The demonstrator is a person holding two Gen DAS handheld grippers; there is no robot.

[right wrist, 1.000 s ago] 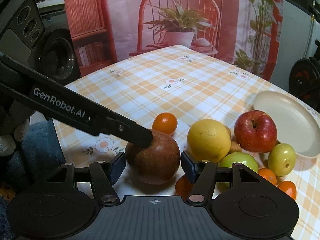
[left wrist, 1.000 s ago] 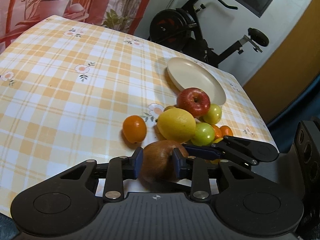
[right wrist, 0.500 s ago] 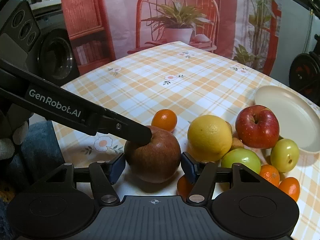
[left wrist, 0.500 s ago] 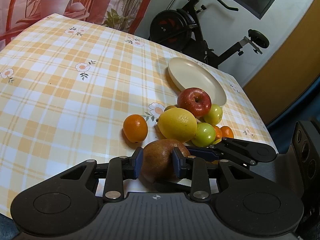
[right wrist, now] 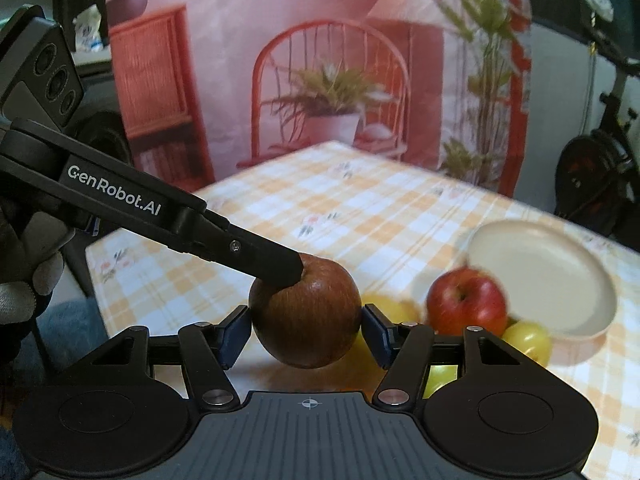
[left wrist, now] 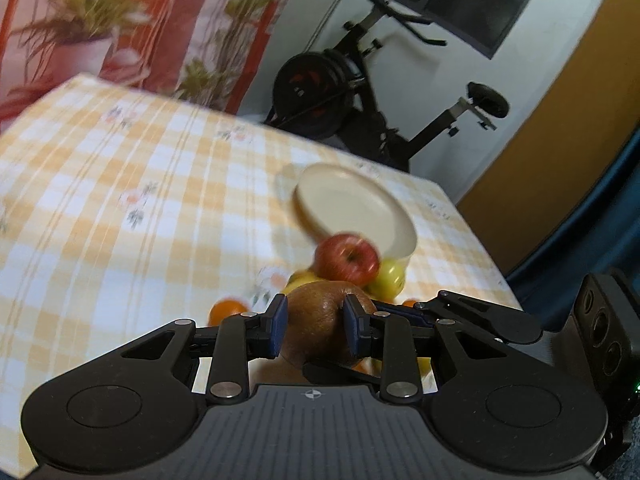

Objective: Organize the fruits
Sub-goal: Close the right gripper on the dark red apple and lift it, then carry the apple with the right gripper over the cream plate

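My left gripper [left wrist: 314, 330] is shut on a brown apple [left wrist: 316, 320] and holds it above the checked tablecloth. In the right wrist view the same brown apple [right wrist: 306, 314] sits between the pads of my right gripper [right wrist: 306, 334], which touch or nearly touch its sides, while a left finger [right wrist: 276, 266] presses on its top. A red apple [left wrist: 346, 258] [right wrist: 466, 302], a yellow lemon [right wrist: 390, 310], green fruits [left wrist: 388, 280] [right wrist: 528, 338] and an orange [left wrist: 228, 308] lie on the table below. A cream plate [left wrist: 352, 204] [right wrist: 540, 272] stands behind them.
The table [left wrist: 120, 184] has a yellow checked cloth with flowers. An exercise bike [left wrist: 360, 100] stands beyond the far edge. A printed backdrop with a chair and plant [right wrist: 332, 100] hangs behind the table. The table's right edge [left wrist: 480, 248] is close to the plate.
Both grippers have risen with the brown apple, lifting it off the table. The fruit pile and plate now sit lower and further off in both views, blurred by the motion.
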